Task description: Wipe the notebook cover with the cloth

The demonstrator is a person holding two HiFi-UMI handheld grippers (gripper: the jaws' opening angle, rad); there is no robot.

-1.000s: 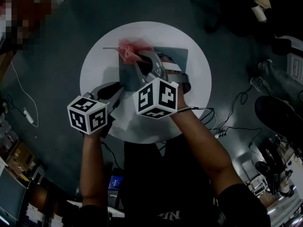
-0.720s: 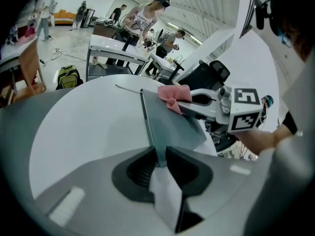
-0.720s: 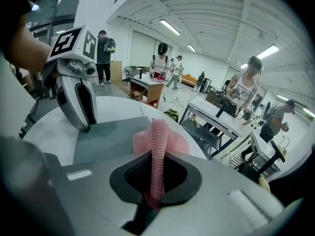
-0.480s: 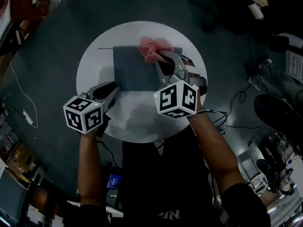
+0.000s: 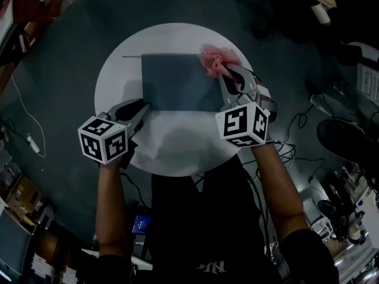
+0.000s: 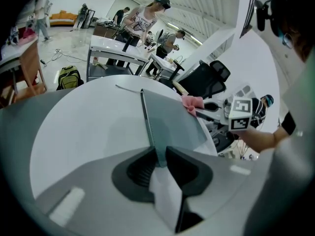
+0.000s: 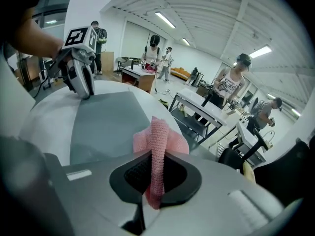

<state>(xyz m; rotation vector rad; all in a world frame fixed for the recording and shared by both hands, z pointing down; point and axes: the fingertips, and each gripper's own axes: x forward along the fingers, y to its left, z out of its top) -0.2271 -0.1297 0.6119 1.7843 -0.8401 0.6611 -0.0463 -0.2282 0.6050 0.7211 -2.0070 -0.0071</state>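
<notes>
The left tongs (image 5: 142, 106) (image 6: 158, 159) clamp the grey rectangular notebook (image 5: 177, 81) (image 6: 170, 117). At upper right, the right tongs (image 5: 228, 70) pinch the pink knitted cloth (image 5: 213, 58) (image 7: 157, 141). Only the gripper views show bystanders (image 7: 231, 90).

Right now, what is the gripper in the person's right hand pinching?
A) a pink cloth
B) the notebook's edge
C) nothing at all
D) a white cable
A: the right gripper has its jaws shut on the pink cloth, while the left gripper clamps the notebook by its edge.
</notes>
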